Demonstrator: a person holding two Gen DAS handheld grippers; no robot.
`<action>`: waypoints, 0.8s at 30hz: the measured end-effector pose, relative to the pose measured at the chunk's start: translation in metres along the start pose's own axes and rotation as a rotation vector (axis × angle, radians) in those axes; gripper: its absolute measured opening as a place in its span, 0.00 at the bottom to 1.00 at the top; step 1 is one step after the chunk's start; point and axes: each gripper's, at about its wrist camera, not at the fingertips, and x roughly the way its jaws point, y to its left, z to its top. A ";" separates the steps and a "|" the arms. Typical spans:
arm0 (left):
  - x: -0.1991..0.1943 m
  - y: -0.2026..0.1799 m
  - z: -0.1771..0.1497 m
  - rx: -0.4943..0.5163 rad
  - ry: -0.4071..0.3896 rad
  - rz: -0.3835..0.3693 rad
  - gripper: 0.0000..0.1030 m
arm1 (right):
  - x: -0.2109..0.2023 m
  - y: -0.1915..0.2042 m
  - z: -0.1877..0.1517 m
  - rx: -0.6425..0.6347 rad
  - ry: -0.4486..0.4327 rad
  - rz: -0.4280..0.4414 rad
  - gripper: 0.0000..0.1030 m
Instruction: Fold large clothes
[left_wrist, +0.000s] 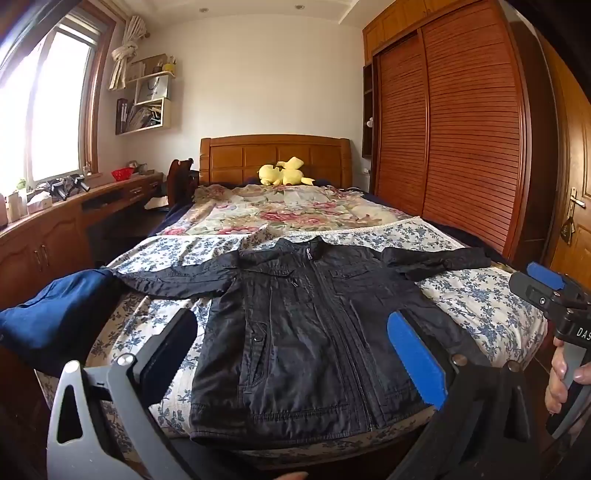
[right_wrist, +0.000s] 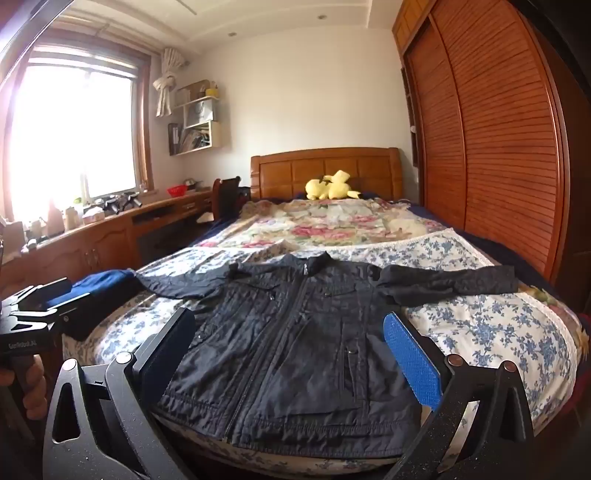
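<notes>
A black zip jacket lies flat and front up on the bed. Its collar points away, its sleeves spread to both sides and its hem is at the near edge. My left gripper is open wide in front of the hem, with nothing between its fingers. My right gripper is open just as wide over the same jacket and touches nothing. Each view catches the other tool at its edge: the right gripper held by a hand, the left gripper likewise.
A dark blue garment lies at the bed's near left corner, by the left sleeve. The blue floral cover lies under the jacket. Further back lie a pink floral quilt and a yellow plush toy. A wardrobe lines the right, a desk the left.
</notes>
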 end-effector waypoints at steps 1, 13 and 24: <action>0.000 0.001 0.000 0.001 -0.003 0.004 1.00 | 0.000 0.000 0.000 -0.004 0.007 -0.004 1.00; -0.003 -0.001 0.000 -0.002 -0.021 0.007 1.00 | 0.000 0.004 -0.001 -0.009 0.006 0.000 1.00; -0.005 0.004 0.003 -0.008 -0.021 0.013 1.00 | 0.000 0.004 -0.002 -0.009 0.008 0.003 1.00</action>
